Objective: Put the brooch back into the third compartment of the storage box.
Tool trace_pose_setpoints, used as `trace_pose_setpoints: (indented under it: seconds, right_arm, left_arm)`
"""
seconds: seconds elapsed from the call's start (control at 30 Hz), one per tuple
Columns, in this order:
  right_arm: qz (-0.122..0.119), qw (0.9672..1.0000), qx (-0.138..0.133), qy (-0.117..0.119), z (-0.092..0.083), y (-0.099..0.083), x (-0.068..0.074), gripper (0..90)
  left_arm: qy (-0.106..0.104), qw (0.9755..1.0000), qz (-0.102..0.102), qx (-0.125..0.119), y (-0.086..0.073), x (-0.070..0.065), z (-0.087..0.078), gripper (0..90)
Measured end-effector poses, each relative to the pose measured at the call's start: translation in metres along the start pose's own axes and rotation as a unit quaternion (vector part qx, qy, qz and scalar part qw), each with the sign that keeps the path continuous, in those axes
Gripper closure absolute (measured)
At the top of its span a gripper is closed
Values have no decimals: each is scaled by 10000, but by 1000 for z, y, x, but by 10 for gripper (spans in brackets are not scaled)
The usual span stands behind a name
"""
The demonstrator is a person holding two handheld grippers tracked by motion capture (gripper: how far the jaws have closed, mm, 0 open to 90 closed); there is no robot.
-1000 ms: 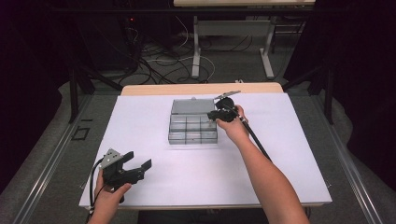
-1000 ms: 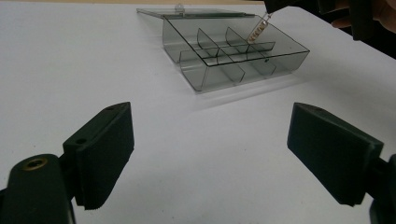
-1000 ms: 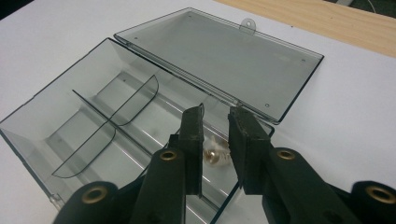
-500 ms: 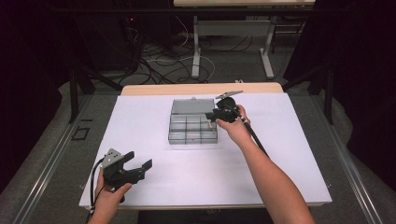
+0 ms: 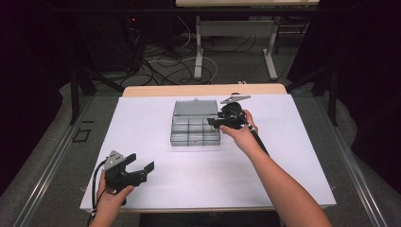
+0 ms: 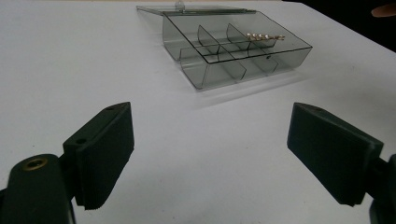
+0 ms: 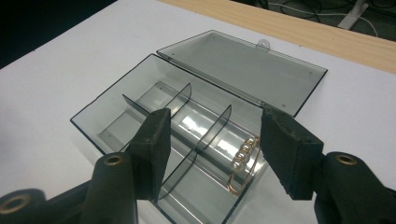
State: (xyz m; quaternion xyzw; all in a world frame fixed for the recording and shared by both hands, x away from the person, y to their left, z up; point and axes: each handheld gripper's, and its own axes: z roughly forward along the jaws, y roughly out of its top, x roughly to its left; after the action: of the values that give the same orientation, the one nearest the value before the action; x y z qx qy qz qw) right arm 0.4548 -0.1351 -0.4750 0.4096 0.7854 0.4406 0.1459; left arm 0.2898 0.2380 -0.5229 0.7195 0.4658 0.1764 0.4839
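Box: clear box [image 5: 195,130] open, lid flat behind.
Inside: gold pearl pin [image 7: 242,161] at right end.
Right gripper [image 7: 212,149]: over box, jaws apart.
Left gripper [image 5: 140,168]: near left, jaws wide.

white table [image 5: 283,156] bare all round | only obstacle: open clear box [image 5: 195,131] mid-table

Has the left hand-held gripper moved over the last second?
No. The left hand-held gripper sits at the same spot near the white table's front-left corner, jaws open.
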Motion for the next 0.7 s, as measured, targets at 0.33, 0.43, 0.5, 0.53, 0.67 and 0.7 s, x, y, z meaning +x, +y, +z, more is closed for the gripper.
trace_pose_setpoints:
  seconds: [0.33,0.43,0.5,0.53,0.67,0.7]
  right_arm:
    - [110,9997,-197,75,-24,-15,3,351]
    - [97,9996,-258,73,-33,-21,4,321]
    - [93,9996,-269,43,-39,-25,5,272]
    - [75,9995,-289,30,-42,-27,5,264]
    - [66,9993,-355,27,-53,-36,6,234]
    - [60,9993,-365,-2,-55,-38,7,231]
  left_arm:
    - [5,10000,5,10,0,0,0,149]
    - [7,10000,-10,25,0,0,0,149]
    - [16,10000,-9,26,0,0,0,149]
    - [17,10000,-14,31,0,0,1,149]
    - [26,10000,-9,8,0,-1,1,149]
    - [28,10000,-8,9,0,-1,1,149]
